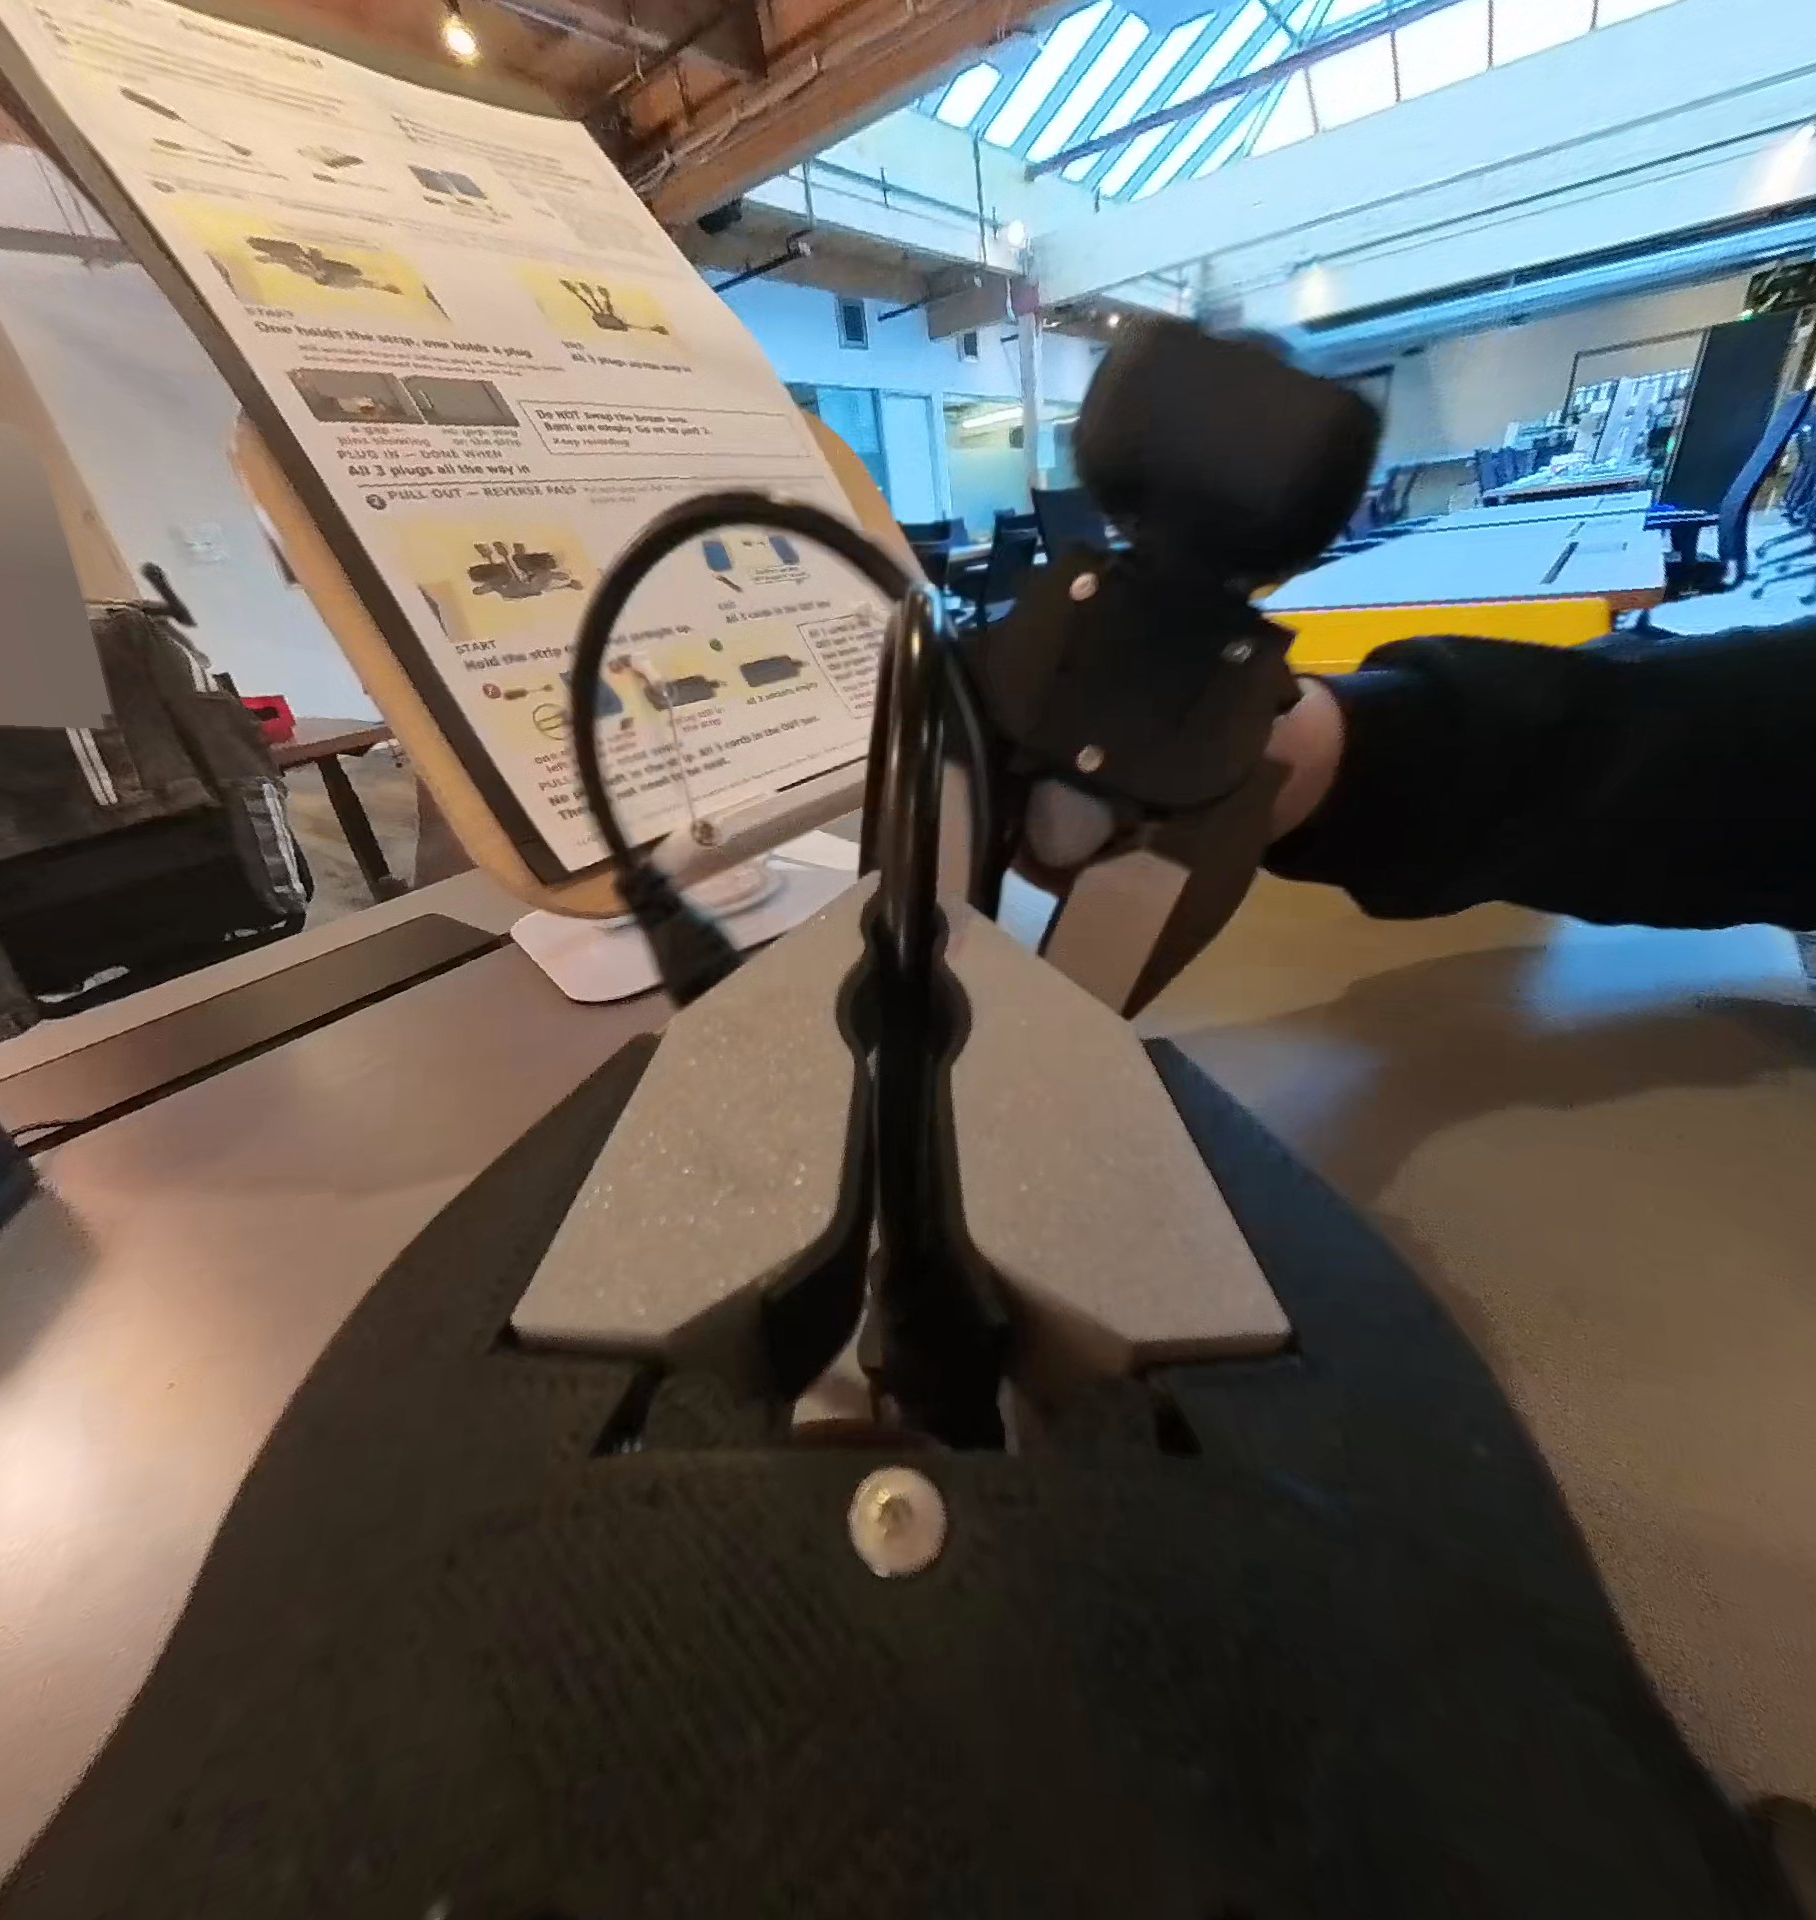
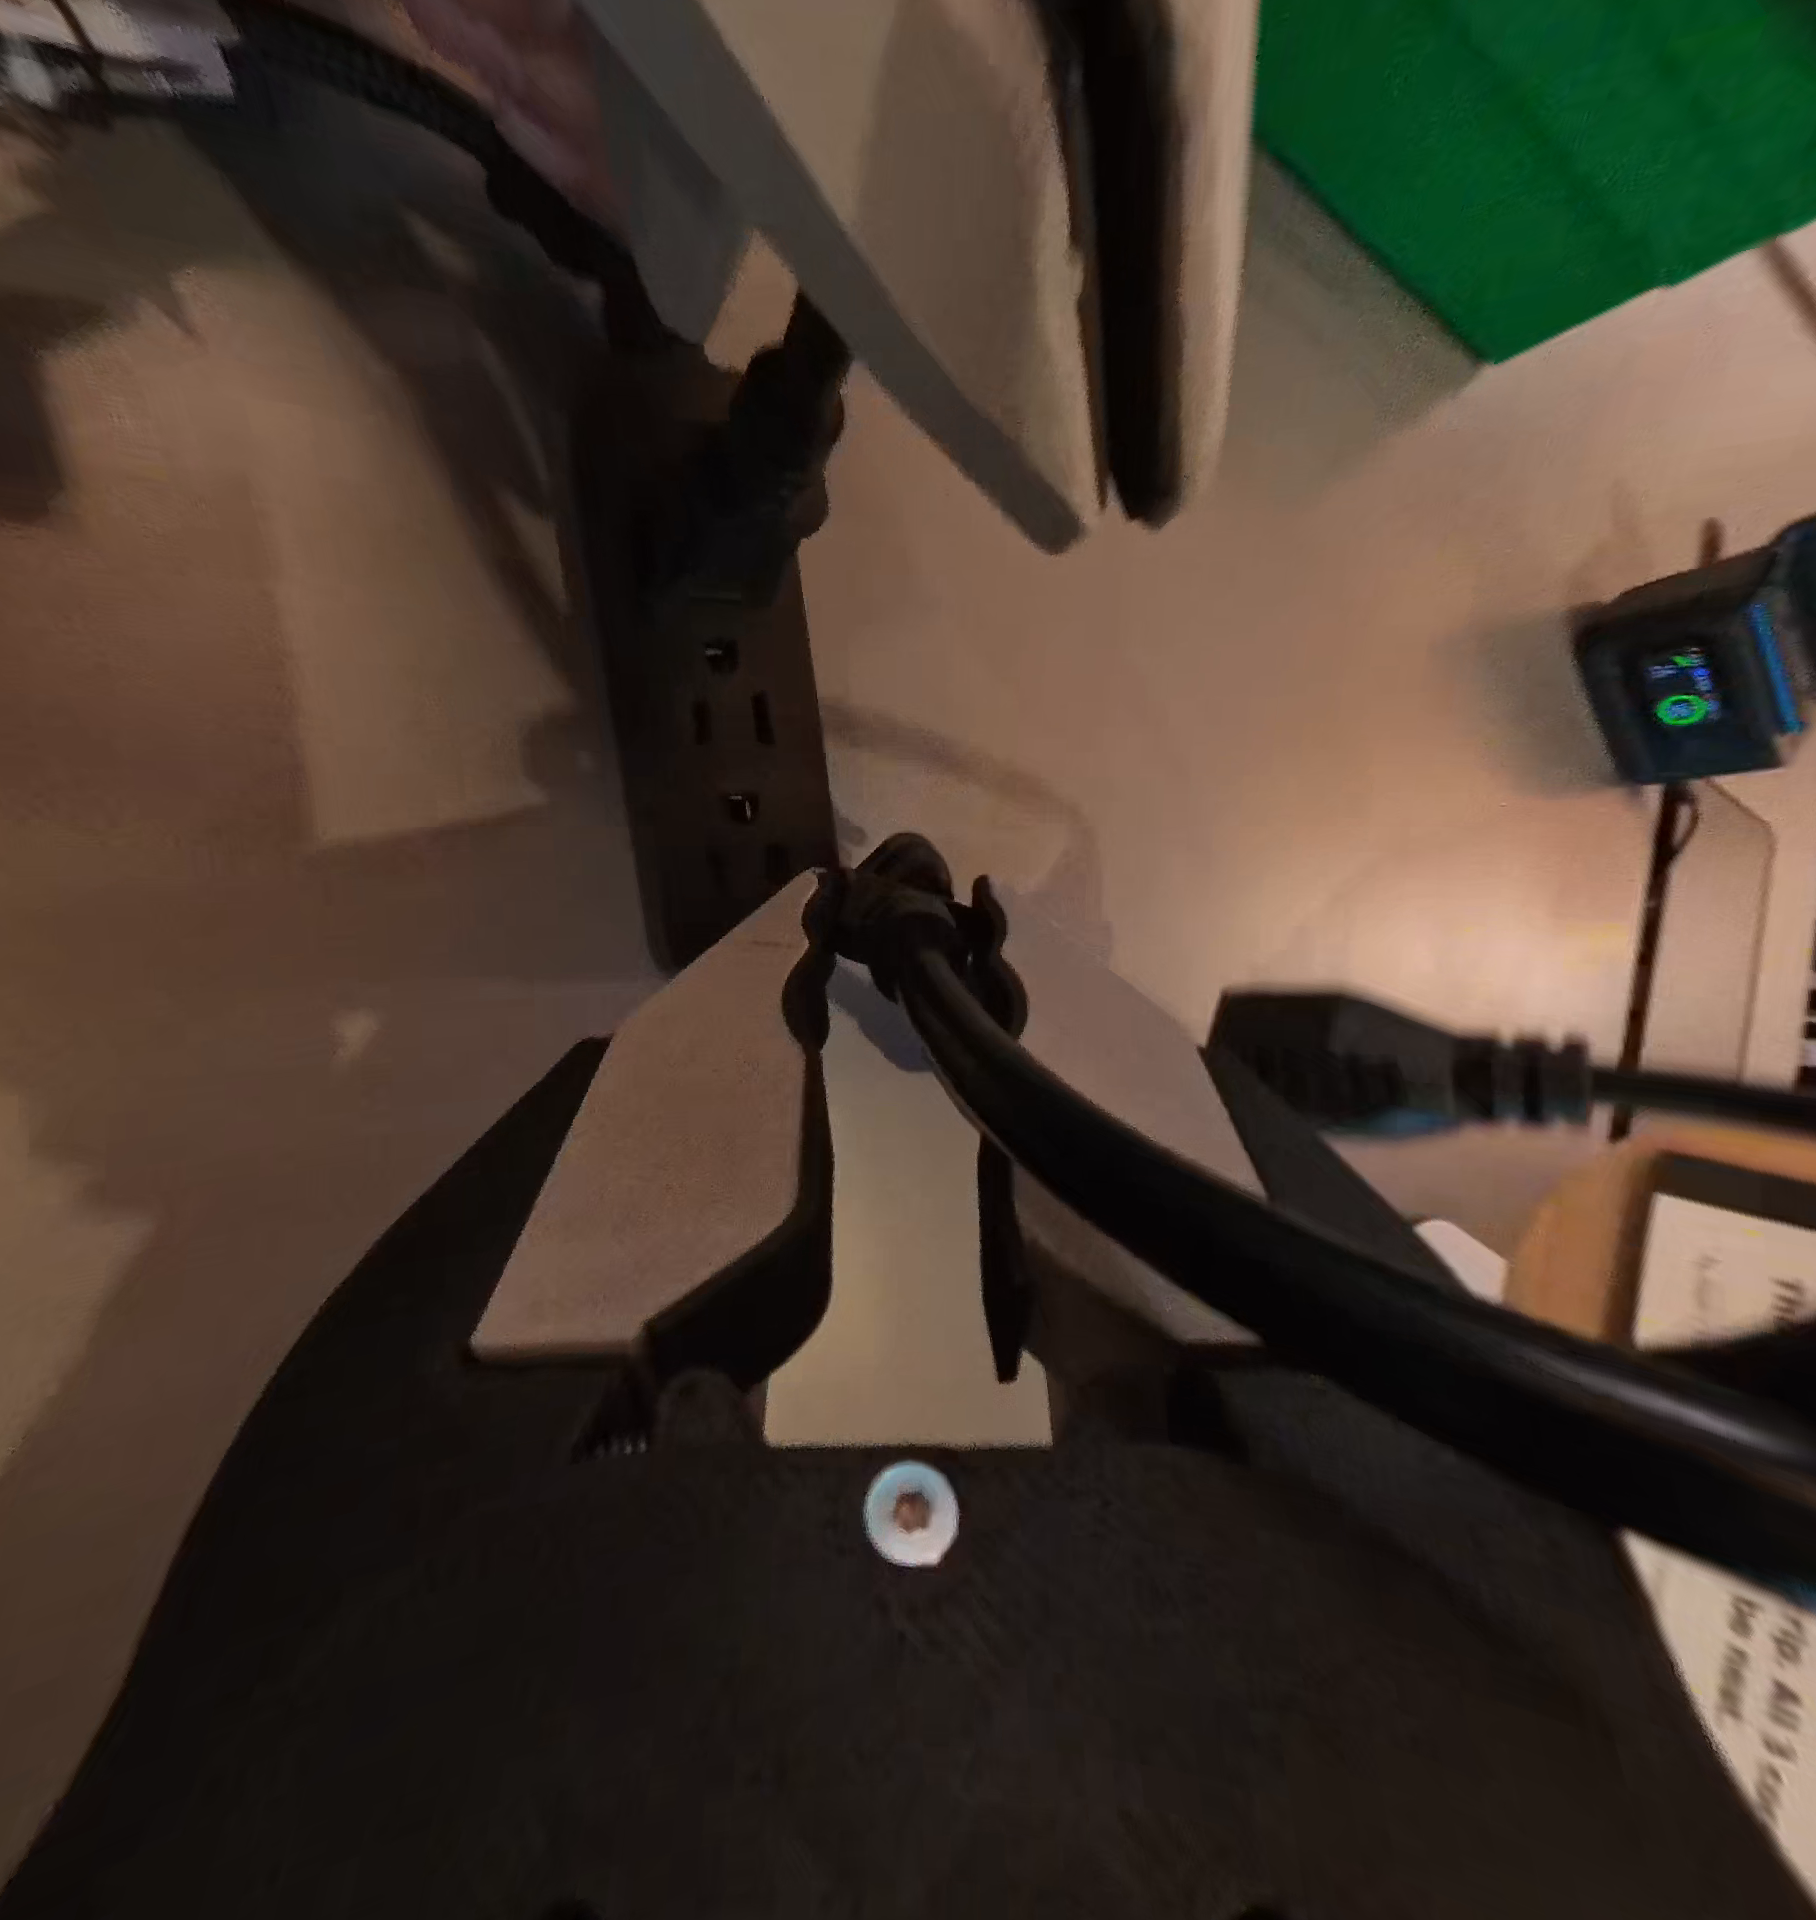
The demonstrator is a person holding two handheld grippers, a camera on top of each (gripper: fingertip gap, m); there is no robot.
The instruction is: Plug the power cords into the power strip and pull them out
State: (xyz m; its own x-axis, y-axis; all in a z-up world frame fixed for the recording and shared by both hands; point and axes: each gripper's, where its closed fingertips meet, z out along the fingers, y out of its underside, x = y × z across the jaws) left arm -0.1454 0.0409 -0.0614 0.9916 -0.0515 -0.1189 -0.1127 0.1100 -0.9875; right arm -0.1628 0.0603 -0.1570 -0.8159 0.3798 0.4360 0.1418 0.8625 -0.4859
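My left tool (image 1: 909, 935) pinches a looped black cord (image 1: 914, 727) above the counter (image 1: 260, 1195) — my right tool (image 2: 904, 914) clamps a plug (image 2: 899, 894) beside the black power strip (image 2: 722, 748).

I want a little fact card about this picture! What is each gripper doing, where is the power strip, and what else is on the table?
Left gripper: shut on a black cord that loops upward
Right gripper: shut on a black plug near the power strip
Power strip: black, on the table, empty sockets showing
Also there: instruction sheet on a stand; small screen device; green box
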